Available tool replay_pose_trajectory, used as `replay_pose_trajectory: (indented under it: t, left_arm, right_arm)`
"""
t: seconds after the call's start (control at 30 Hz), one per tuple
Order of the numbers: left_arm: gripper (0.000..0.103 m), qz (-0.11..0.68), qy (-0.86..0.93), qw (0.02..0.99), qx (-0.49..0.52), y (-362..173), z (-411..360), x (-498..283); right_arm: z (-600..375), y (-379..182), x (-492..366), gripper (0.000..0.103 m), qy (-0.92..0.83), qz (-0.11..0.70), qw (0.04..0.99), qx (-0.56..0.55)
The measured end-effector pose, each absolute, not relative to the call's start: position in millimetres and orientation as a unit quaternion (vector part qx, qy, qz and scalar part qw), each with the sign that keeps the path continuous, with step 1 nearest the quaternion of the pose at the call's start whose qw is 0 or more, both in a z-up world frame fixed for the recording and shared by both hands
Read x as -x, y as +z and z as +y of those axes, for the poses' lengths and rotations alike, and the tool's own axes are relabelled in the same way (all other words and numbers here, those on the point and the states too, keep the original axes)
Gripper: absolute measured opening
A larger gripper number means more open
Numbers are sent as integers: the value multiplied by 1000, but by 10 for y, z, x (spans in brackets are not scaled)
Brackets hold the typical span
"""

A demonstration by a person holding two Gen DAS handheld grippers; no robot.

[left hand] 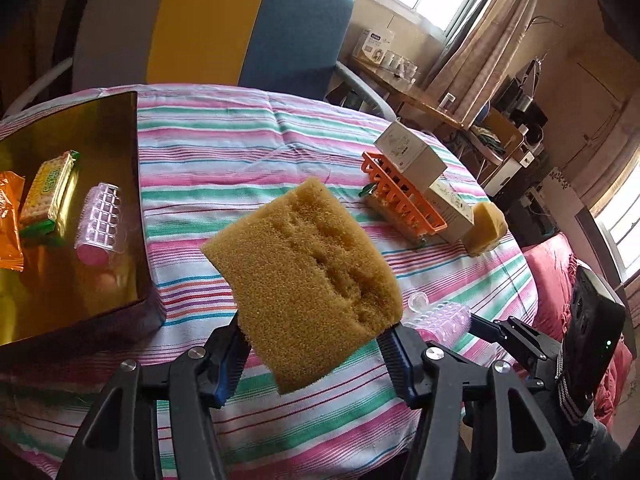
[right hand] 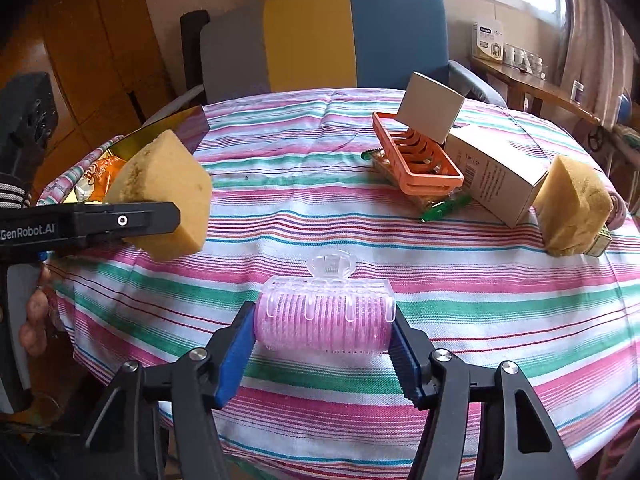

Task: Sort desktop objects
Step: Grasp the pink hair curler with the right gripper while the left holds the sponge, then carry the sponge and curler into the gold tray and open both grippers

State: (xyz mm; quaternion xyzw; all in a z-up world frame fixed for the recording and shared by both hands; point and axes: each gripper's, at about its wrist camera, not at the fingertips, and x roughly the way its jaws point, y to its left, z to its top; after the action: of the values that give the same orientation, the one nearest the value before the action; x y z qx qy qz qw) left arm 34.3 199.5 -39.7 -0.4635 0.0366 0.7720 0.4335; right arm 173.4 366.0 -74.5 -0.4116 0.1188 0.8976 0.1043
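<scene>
My left gripper [left hand: 316, 340] is shut on a yellow sponge [left hand: 304, 256] and holds it above the striped tablecloth, right of the gold box [left hand: 80, 128]. In the right wrist view this sponge [right hand: 168, 196] sits in the left gripper [right hand: 120, 220] near the table's left edge. My right gripper [right hand: 322, 332] is shut on a pink hair roller [right hand: 324, 316] with a clear clip, one pad on each end, low at the table's near side. I cannot tell whether the roller touches the cloth. The left wrist view shows the roller [left hand: 440, 316] too.
The gold box holds a biscuit packet [left hand: 48, 188], an orange snack bag [left hand: 8, 220] and another pink roller [left hand: 100, 220]. At the far right stand an orange basket [right hand: 416, 156], white cartons [right hand: 496, 172] and a second sponge [right hand: 572, 208]. A chair [right hand: 352, 36] stands behind the table.
</scene>
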Motion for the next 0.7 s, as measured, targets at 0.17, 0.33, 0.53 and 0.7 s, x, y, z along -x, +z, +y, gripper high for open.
replay_pose_trajectory:
  t: [0.17, 0.33, 0.53, 0.7]
  left_arm:
    - [61, 21, 790, 421, 444, -254, 1713, -339]
    - [61, -14, 815, 390, 429, -122, 1318, -190]
    - [61, -39, 849, 331, 409, -20, 829, 161]
    - [61, -49, 865, 300, 399, 67, 616, 575]
  right_arm:
    - [3541, -622, -1660, 63, 904, 109, 93, 404]
    - [3318, -478, -1457, 63, 911, 87, 67, 397]
    - [3045, -310, -1158, 63, 922, 56, 20, 382]
    - [2799, -169, -836, 63, 930, 34, -24, 366]
